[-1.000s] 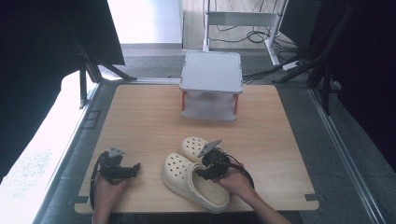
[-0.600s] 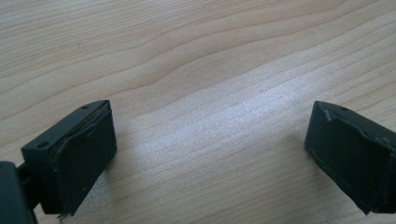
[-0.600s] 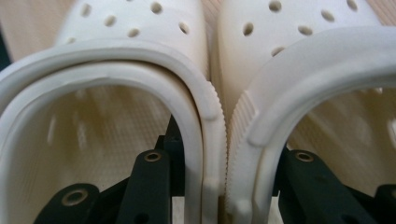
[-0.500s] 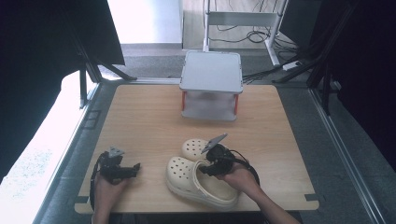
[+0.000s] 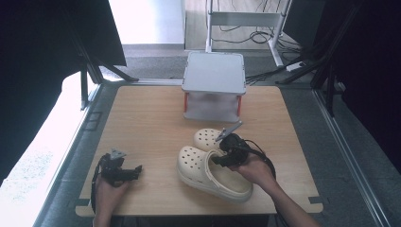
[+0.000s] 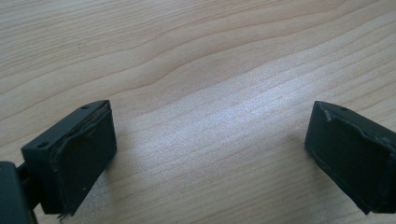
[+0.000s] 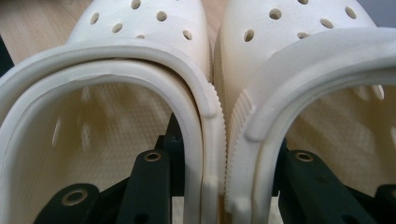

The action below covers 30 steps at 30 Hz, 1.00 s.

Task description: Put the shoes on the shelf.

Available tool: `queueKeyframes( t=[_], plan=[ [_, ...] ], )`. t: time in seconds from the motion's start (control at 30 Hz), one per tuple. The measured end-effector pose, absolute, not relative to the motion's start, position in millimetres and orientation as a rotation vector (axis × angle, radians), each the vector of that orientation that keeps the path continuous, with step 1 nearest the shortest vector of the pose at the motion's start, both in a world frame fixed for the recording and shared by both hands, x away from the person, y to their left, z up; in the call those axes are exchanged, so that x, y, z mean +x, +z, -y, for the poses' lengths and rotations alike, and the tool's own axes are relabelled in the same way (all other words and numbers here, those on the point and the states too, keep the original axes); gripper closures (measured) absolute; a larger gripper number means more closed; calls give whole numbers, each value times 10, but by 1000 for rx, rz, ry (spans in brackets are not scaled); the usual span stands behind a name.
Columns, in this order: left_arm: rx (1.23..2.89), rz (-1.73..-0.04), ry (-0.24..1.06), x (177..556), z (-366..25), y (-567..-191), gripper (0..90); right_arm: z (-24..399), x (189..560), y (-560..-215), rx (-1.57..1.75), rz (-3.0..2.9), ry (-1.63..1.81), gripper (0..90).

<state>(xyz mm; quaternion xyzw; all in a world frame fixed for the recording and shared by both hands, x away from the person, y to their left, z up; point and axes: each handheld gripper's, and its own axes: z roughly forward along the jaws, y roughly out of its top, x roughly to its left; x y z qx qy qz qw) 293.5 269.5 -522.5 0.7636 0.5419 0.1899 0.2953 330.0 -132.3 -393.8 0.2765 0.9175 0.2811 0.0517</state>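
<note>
The right gripper [image 5: 222, 158] has moved a little toward the upper right of the high view, with its jaws closing on the inner walls of the two cream clogs [image 5: 215, 172]. The pair has shifted with it, and the near clog now looks lifted.

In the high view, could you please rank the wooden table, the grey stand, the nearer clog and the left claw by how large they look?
1. wooden table
2. grey stand
3. nearer clog
4. left claw

The ranking is by apparent size; no two look alike.

Lab-like recording bay: dark curtains [image 5: 56, 47], floor cables [image 5: 257, 35], wooden table [image 5: 142, 118].
</note>
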Motion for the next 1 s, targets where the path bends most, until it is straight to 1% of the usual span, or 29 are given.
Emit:
queueKeyframes(
  t=[0.57, 1.0],
  plan=[
    [2035, -1439, 507, 2936, -2698, -5225, 20, 1526, 3639, -3358, 933, -2689, 851, 656],
    [2031, -1440, 508, 2936, -2696, -5226, 20, 1564, 3996, -2797, 1033, -2589, 849, 657]
  ],
)
